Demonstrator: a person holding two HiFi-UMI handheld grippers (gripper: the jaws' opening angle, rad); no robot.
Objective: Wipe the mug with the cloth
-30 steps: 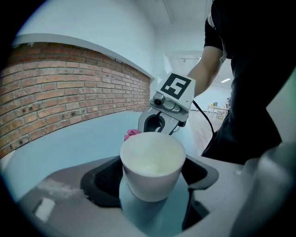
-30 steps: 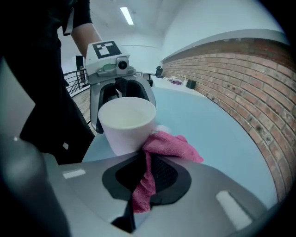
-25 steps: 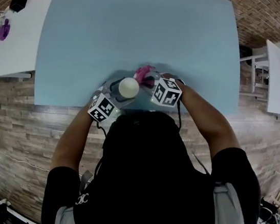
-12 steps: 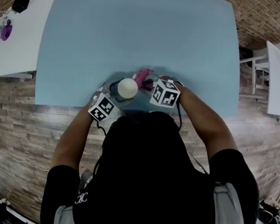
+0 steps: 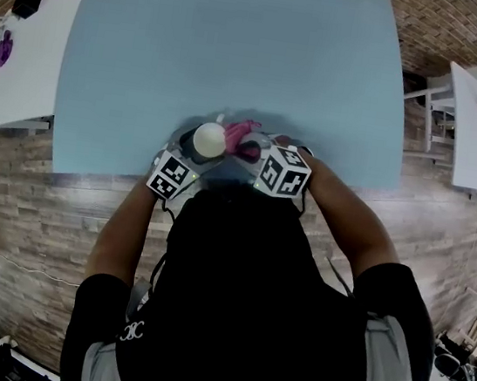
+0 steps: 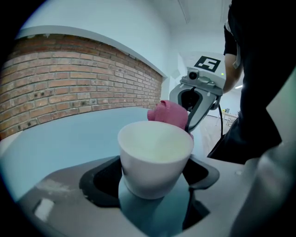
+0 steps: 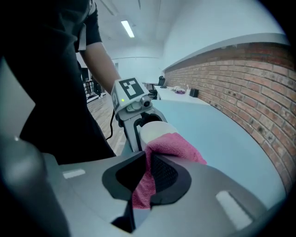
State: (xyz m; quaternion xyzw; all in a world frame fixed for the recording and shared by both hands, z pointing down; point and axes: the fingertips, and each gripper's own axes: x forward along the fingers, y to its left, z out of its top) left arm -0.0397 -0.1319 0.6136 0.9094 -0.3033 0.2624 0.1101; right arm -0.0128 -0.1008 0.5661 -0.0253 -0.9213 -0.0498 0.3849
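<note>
A white mug (image 5: 209, 140) is held just above the near edge of the light blue table (image 5: 241, 45). My left gripper (image 5: 192, 154) is shut on the mug, one jaw on each side of its lower wall (image 6: 155, 155). My right gripper (image 5: 253, 150) is shut on a pink cloth (image 5: 244, 138), which bunches out between the jaws (image 7: 162, 152). The cloth rests against the far side of the mug's rim (image 6: 169, 114), with the right gripper (image 6: 201, 90) just behind it. From the right gripper view, the mug (image 7: 155, 131) shows beyond the cloth, below the left gripper (image 7: 132, 99).
A white side table (image 5: 18, 66) at the left carries a purple item (image 5: 3, 47) and a black one (image 5: 29, 2). Another white table (image 5: 476, 131) stands at the right. Brick-patterned floor surrounds the blue table. The person's head and torso hide the near area.
The right gripper has drawn back a little toward the person with the cloth still against the mug. The left gripper has rolled slightly with the mug in it.
</note>
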